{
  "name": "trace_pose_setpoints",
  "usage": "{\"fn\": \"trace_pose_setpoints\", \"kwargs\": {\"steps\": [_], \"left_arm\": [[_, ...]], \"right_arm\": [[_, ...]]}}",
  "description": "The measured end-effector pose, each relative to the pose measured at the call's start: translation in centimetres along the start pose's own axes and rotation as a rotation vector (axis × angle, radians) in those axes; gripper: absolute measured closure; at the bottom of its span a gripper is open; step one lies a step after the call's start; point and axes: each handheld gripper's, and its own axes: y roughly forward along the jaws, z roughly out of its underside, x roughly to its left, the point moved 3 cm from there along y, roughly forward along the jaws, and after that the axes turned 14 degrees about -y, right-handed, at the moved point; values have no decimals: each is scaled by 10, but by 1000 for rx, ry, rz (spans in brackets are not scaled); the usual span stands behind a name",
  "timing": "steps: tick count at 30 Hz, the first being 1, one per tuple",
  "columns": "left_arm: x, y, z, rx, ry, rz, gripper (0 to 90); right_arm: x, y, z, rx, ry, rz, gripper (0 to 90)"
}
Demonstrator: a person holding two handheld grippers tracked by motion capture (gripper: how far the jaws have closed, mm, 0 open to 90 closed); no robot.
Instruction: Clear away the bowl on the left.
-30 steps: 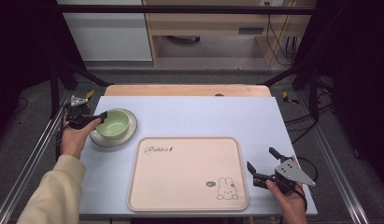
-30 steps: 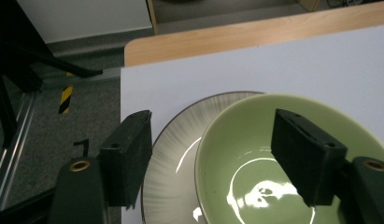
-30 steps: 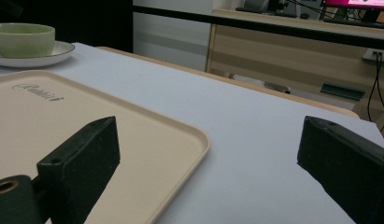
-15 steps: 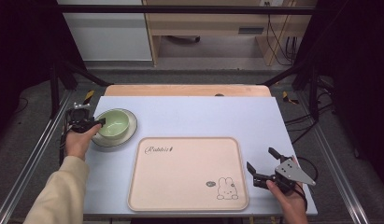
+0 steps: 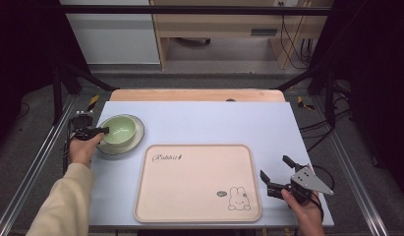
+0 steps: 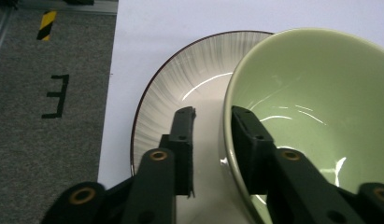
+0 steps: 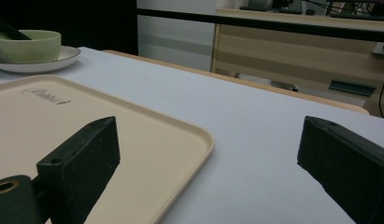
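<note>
Two changes noted: left gripper (image 5: 94, 132) jaws just closing astride near-left rim of glossy pale-green ceramic bowl (image 5: 119, 130), on ribbed white plate (image 5: 135, 139), far left. Lift likely next. Right gripper (image 5: 280, 173) spread, idle near right.

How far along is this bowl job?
Early. The left claw has just been closing over the green bowl's rim, one jaw inside, one outside. The bowl sits on its plate. The tray holds nothing; the right claw waits open beside it.

Jaws straddle the green bowl's (image 6: 316, 107) rim above the plate (image 6: 189, 88).
</note>
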Motion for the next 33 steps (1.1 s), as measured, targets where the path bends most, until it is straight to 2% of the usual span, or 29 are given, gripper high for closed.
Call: {"fn": "trace_pose_setpoints", "kwargs": {"steps": [1, 3, 15, 17, 20, 24, 25, 26, 28, 30, 33], "left_arm": [[-1, 1, 0, 11, 8, -3, 765], [-4, 2, 0, 14, -17, -2, 824], [-7, -2, 0, 19, -77, -1, 834], [-8, -6, -1, 10, -89, 17, 831], [-7, -10, -2, -5, -77, 11, 826], [-6, -14, -3, -7, -93, 23, 826], [-6, -18, -4, -16, -113, 37, 826], [-6, -18, -4, -16, -113, 37, 827], [-9, -25, -6, -24, -115, 77, 826], [-11, -27, -6, -27, -116, 88, 826], [-21, -38, -10, -34, -87, 119, 826]], "right_arm": [[0, -1, 0, 3, -6, 2, 58], [0, -1, 0, 5, -9, -1, 58], [1, 1, 1, 14, -18, -1, 58], [1, 1, 1, 14, -18, -1, 58], [2, 1, 1, 13, -25, 1, 58], [2, 1, 1, 15, -27, 1, 58], [2, 1, 0, 17, -28, 0, 58], [2, 1, 0, 17, -28, 0, 58], [3, 1, 0, 15, -29, 0, 58], [3, 1, 0, 15, -27, 0, 58], [2, 1, -1, 11, -36, 9, 40]]}}
